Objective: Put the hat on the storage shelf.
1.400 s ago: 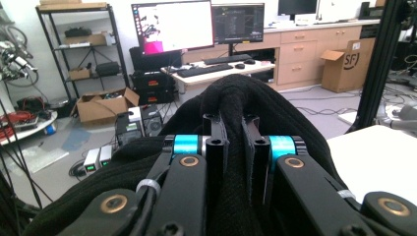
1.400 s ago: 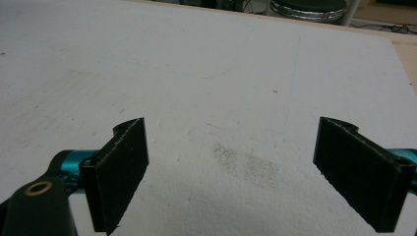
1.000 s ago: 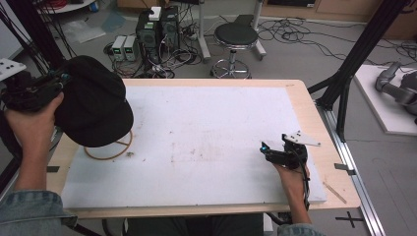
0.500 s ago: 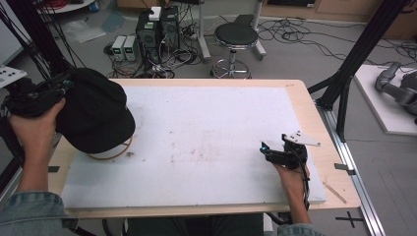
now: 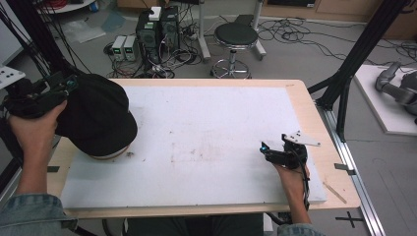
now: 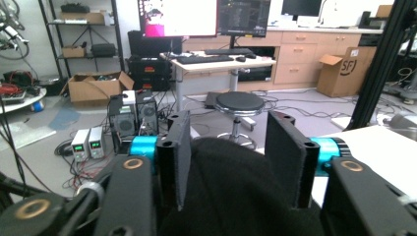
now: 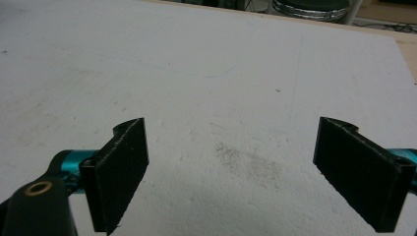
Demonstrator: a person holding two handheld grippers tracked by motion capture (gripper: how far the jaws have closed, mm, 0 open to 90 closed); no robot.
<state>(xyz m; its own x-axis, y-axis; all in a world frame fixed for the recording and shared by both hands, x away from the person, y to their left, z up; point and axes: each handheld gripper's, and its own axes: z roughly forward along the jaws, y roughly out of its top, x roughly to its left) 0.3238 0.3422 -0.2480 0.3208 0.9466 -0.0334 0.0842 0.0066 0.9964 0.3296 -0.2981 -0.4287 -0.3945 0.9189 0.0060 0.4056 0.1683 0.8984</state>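
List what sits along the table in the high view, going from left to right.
Left gripper → black cap, held by that gripper over a wooden ring → bare white board → right gripper, open and empty, with its grey three-cornered plate → bare wooden table edge.

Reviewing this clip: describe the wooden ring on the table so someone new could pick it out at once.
Start at the white board covering the table, then go to its near-left corner. There the black cap, held in the left gripper, sits over a thin wooden ring, only its light-brown front arc peeking out beneath the cap.
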